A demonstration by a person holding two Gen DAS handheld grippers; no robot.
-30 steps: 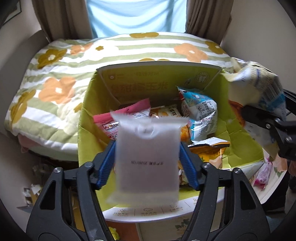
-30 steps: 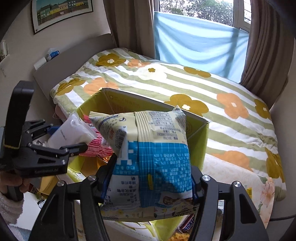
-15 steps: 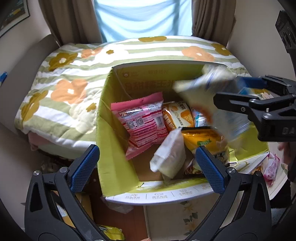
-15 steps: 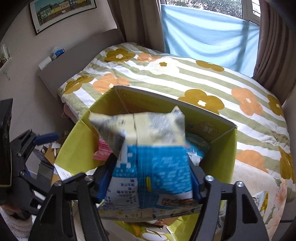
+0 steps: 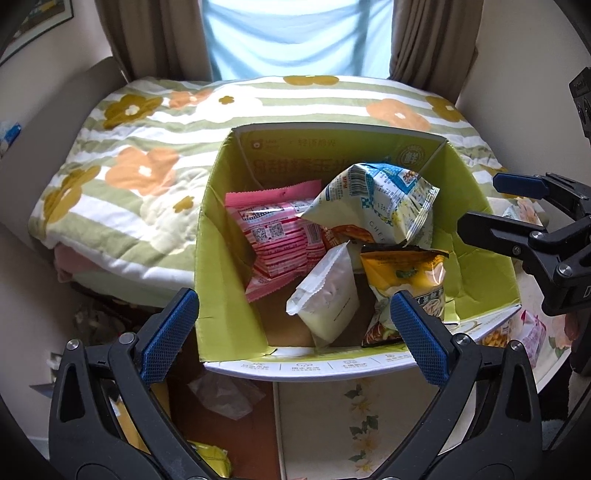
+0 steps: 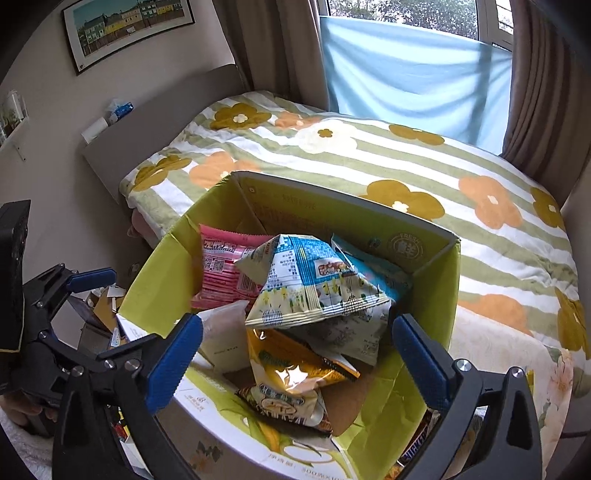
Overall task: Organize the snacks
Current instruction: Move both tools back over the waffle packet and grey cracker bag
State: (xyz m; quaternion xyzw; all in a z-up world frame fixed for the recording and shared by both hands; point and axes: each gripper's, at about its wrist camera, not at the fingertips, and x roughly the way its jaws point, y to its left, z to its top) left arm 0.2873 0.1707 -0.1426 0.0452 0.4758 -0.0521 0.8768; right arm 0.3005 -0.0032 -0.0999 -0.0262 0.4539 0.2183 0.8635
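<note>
One open yellow-green cardboard box fills the middle of both wrist views, and five snack packets can be counted inside it. A blue-and-cream bag lies on top near the box's far right corner, partly over one pink packet that leans along the left wall. One plain white pouch stands tilted at centre, just beside one gold-yellow bag at the lower right. In the right wrist view a fifth light-blue packet peeks out behind the top bag.

The left gripper sits at the bottom of its own frame with both blue-padded fingers spread wide and nothing between them. The right gripper is likewise spread wide and holds nothing, poised over the box's near edge.

Behind the box, in the upper half of each frame, lies one bed with a green-striped flowered quilt. One framed picture hangs at the upper left of the right wrist view.
</note>
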